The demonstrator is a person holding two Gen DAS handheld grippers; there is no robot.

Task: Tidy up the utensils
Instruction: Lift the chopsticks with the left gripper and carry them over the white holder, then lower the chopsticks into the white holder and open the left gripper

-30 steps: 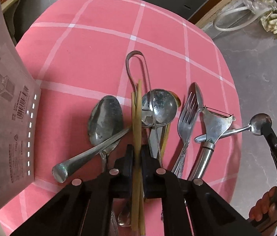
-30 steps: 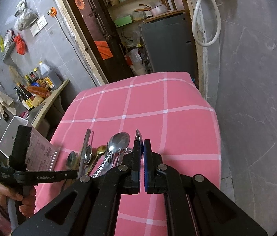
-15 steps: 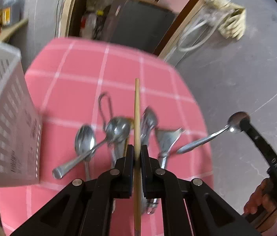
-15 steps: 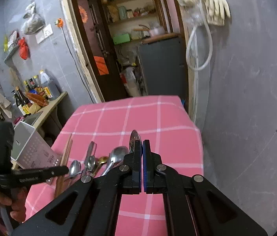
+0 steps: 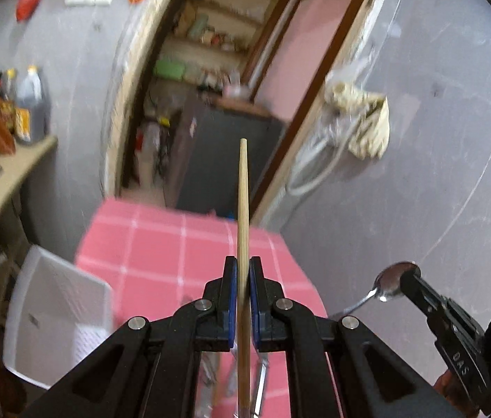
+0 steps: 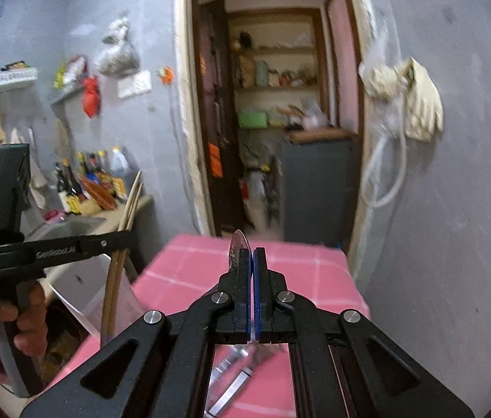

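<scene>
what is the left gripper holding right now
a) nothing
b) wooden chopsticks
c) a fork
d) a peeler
b: the left gripper is shut on the wooden chopsticks, which stick up between its blue pads; the right wrist view shows two sticks.

There are two claws, a left claw [image 5: 243, 271] and a right claw [image 6: 253, 264]. The left claw has two wooden chopsticks [image 6: 120, 254]. The right claw has one shiny spoon [image 5: 393, 280]. There is one white basket [image 5: 53, 317]. There is one desk [image 5: 161, 247] with a pink cloth. More shiny things lie under the claws, too blurry to count.
</scene>
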